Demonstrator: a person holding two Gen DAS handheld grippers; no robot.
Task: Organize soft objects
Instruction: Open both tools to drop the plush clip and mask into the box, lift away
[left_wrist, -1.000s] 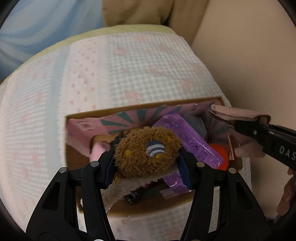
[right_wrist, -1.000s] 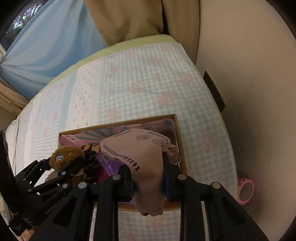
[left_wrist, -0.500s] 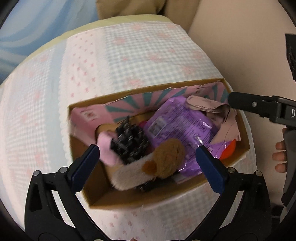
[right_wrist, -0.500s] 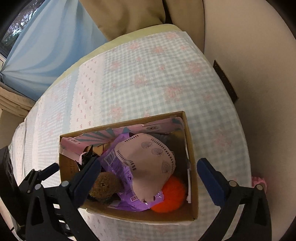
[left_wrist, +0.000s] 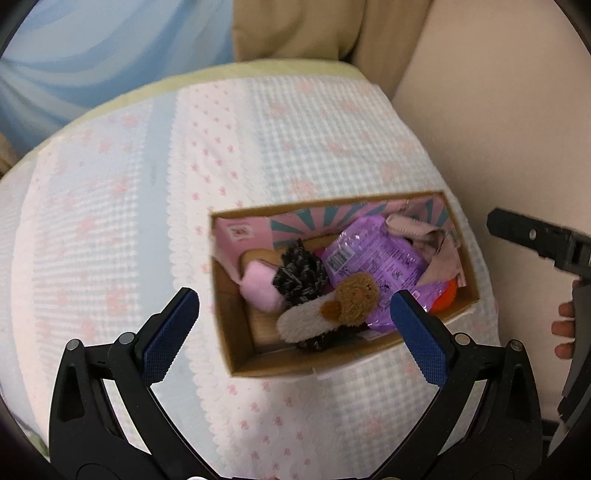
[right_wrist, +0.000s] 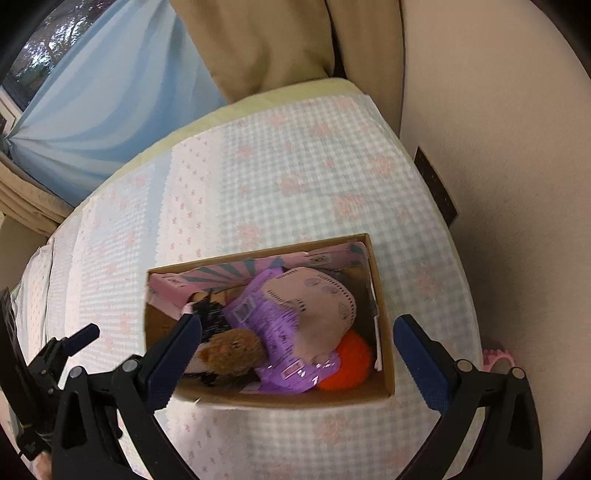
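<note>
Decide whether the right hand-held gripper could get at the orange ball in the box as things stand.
Probably yes: the right hand-held gripper hangs open above the box, and the orange ball shows uncovered in the near right corner, only partly under the pink cloth.

The cardboard box (right_wrist: 382, 354) sits near the bed's (right_wrist: 280, 177) right edge, close to the beige wall (right_wrist: 498, 184), so only a narrow strip of quilt is free on that side. To the box's left and beyond it the quilt lies bare up to the blue curtain (right_wrist: 92, 110). The box's open top is crowded: a brown plush toy (left_wrist: 356, 297), a purple packet (left_wrist: 376, 258), a pink cloth (right_wrist: 317, 310), an orange ball (right_wrist: 347, 365), a black pom-pom (left_wrist: 301, 275) and a pink plush piece (left_wrist: 260, 288) cover most of its floor, leaving bare cardboard only at the near left corner. Both the left tongs (left_wrist: 295, 336) and the right tongs (right_wrist: 295, 358) hang spread wide above it, gripping nothing.
</note>
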